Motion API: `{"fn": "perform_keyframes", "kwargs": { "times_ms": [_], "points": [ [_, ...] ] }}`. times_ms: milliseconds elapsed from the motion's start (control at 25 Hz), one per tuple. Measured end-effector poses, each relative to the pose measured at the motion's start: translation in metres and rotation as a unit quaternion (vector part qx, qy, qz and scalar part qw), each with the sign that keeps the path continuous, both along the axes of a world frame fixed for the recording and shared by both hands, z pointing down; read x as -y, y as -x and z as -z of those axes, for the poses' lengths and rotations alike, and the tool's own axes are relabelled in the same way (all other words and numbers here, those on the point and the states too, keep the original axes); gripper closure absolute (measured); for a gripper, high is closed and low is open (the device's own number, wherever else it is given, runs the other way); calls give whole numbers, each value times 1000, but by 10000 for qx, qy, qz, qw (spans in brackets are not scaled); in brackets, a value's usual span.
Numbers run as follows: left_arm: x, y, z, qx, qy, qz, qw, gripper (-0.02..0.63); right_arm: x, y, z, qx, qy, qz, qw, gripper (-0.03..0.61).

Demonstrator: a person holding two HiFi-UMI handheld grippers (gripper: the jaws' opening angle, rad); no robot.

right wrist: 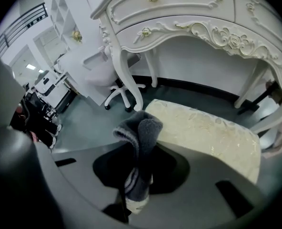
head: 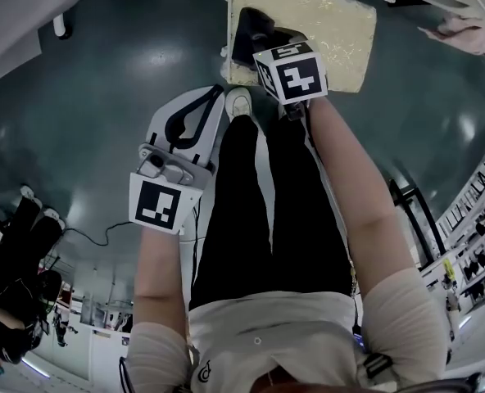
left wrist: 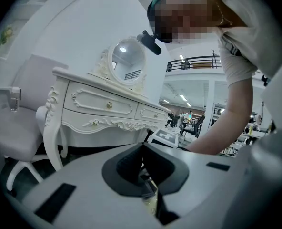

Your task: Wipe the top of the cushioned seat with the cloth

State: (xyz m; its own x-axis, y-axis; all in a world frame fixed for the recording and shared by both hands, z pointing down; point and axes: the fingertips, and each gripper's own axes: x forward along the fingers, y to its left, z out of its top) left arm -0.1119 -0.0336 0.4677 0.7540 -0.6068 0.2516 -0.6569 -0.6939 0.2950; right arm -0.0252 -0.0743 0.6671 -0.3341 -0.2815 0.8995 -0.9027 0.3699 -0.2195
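Note:
The cushioned seat (head: 333,23) is a cream, patterned pad at the top of the head view, and in the right gripper view the seat (right wrist: 207,132) lies just ahead on the right. My right gripper (head: 263,43) hovers over the seat's left end, shut on a dark grey cloth (head: 249,27). The cloth (right wrist: 143,128) sticks up folded from the right gripper (right wrist: 140,149), above the floor beside the seat's near corner. My left gripper (head: 216,97) hangs lower left over the floor, apart from the seat. The left gripper (left wrist: 143,146) is shut and holds nothing.
A white ornate dressing table (right wrist: 188,13) stands over the seat's far side, with curved legs on both sides. A white chair (right wrist: 117,80) sits to its left. The table (left wrist: 98,104) carries an oval mirror (left wrist: 126,61). My shoe (head: 238,101) stands near the seat's front edge.

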Motion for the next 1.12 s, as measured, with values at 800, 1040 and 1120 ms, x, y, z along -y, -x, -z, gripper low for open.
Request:
{"fn": "perform_keyframes", "kwargs": {
  "times_ms": [800,1040,1120],
  "points": [
    [-3,-114,-4,1,28,-300,9995,601,-12,-117,-6,-131,81,-195,9997,503],
    [-2,-158,-2,-193,111,-321,9992,601,-16,-162,-7,-207,127,-262,9994,503],
    [-5,-174,-2,-167,113,-422,9989,601,-17,-179,-8,-232,134,-284,9992,503]
  ]
}}
